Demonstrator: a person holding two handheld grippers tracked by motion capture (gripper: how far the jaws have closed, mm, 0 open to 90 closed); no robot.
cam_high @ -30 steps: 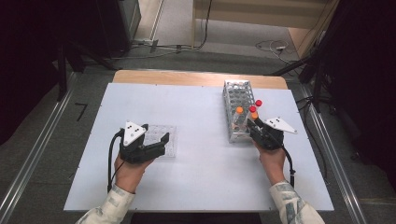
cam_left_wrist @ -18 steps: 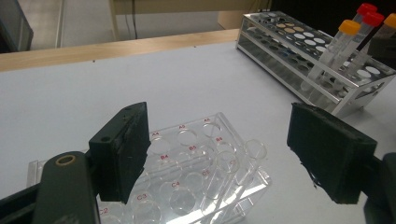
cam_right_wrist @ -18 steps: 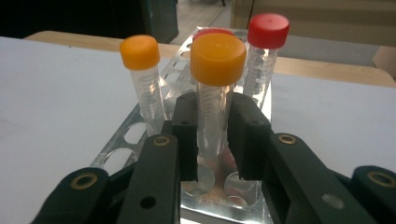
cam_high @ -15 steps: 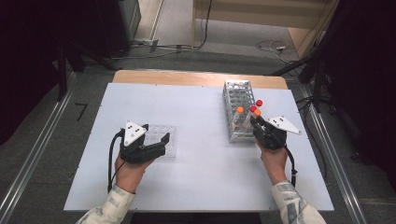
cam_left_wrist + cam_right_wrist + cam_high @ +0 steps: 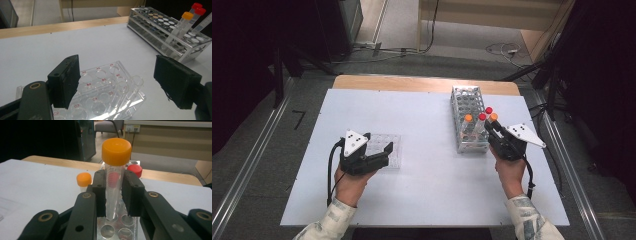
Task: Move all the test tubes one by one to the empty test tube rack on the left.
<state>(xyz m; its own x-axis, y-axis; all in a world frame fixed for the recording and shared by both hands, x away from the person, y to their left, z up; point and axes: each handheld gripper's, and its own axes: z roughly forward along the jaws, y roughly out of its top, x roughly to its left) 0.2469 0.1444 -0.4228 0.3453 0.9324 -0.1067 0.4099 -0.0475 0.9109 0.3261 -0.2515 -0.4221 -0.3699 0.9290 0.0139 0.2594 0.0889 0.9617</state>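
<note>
high view: right gripper [image 5: 493, 125] sits at the near right corner of the metal tube rack [image 5: 466, 112], jaws clenched on an orange-capped tube [image 5: 493, 117]; another orange-capped tube [image 5: 468, 119] and two red-capped tubes [image 5: 485, 113] stand just beyond the jaws. left gripper [image 5: 379, 152] rests over a clear well plate [image 5: 384, 145], well apart from the rack

left gripper view: jaws released and spread wide, the well plate [image 5: 105, 92] lying between and below them, untouched by either pad; the rack [image 5: 165, 30] far beyond the right jaw

right gripper view: the held tube [image 5: 115, 170] stands upright between the two jaws, its tip at or just inside a rack hole directly below the jaws

risk: the grip sits low on a smooth tapered body, so the tube could slide or tilt; if lifted off-vertical, the tip may catch the hole rim and tug the light rack; the neighbouring caps are close enough to be knocked

versus half a second ago: right gripper has shifted slightly toward the rack; left gripper and plate unchanged
</note>
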